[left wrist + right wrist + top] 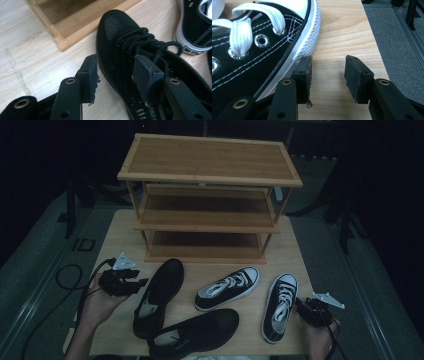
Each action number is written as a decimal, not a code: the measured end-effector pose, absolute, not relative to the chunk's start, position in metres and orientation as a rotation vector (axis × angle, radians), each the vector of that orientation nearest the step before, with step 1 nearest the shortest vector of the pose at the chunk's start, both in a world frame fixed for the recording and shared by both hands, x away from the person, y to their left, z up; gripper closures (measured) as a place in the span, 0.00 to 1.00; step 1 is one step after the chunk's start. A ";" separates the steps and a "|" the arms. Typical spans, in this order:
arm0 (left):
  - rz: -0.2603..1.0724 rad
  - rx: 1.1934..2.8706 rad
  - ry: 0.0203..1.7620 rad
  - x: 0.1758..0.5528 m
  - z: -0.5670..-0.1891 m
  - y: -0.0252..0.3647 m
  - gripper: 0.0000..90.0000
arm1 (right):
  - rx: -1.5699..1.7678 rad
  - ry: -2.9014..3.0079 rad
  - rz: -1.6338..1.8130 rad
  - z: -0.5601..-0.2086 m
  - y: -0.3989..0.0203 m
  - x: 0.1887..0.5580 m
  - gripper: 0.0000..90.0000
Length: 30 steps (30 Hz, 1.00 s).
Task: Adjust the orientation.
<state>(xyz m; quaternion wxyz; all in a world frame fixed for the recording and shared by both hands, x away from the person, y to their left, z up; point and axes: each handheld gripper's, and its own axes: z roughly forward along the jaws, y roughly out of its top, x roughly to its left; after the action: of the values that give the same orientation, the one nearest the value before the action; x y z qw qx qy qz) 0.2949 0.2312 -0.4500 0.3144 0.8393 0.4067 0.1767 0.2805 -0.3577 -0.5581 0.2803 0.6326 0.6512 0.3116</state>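
Left of the rack [210, 175], the left gripper [131, 282] hangs with its jaws spread around the near side of a black shoe [160, 295], one jaw over the laces; whether the pads touch it I cannot tell. In front of the rack lie a second black shoe [195, 332] and a sneaker [227, 287]. Farther right lies another sneaker [280, 305], and beside it the right gripper [302, 307] rests on the tabletop [115, 240], jaws spread and empty.
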 end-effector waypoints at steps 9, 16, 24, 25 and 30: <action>0.450 2.255 1.010 0.286 -0.440 0.225 0.60 | 1.696 1.746 0.835 -0.558 -0.358 0.281 0.63; 0.435 2.275 0.978 0.280 -0.435 0.219 0.60 | 1.696 1.746 0.836 -0.558 -0.358 0.281 0.63; 0.394 2.327 0.968 0.278 -0.443 0.211 0.60 | 1.696 1.746 0.836 -0.558 -0.358 0.281 0.63; 0.392 2.340 0.972 0.279 -0.445 0.211 0.60 | 1.696 1.746 0.835 -0.558 -0.358 0.281 0.63; 0.371 2.374 1.002 0.283 -0.456 0.209 0.60 | 1.696 1.746 0.836 -0.558 -0.358 0.281 0.63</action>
<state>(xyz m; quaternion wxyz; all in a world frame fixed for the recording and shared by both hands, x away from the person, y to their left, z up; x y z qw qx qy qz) 0.2825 0.2090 -0.4559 0.2658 0.8791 0.3711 0.1374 0.2805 -0.3577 -0.5581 0.2801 0.6326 0.6513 0.3117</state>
